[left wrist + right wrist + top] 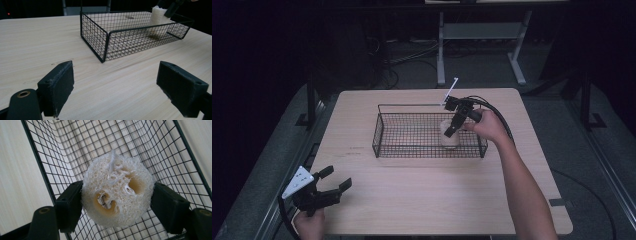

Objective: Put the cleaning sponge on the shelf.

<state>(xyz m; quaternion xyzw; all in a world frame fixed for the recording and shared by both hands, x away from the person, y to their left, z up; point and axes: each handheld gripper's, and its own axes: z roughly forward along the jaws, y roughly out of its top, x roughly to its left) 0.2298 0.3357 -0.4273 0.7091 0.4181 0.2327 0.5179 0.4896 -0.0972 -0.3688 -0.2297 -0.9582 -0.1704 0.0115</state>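
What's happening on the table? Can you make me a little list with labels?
table: light wood table
basket: black wire basket, standing on the table
sponge: pale loofah sponge, inside the basket at its right end
right gripper: right gripper, jaws closed on the sponge's two sides
left gripper: left gripper, jaws wide apart, holding nothing, near the table's front left corner

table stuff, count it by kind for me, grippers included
black wire mesh basket: 1
pale fibrous loofah sponge piece: 1, inside the basket, held by the right gripper
handheld black two-jaw grippers: 2, the right one and the left gripper, which is open above the light wooden table
total: 4
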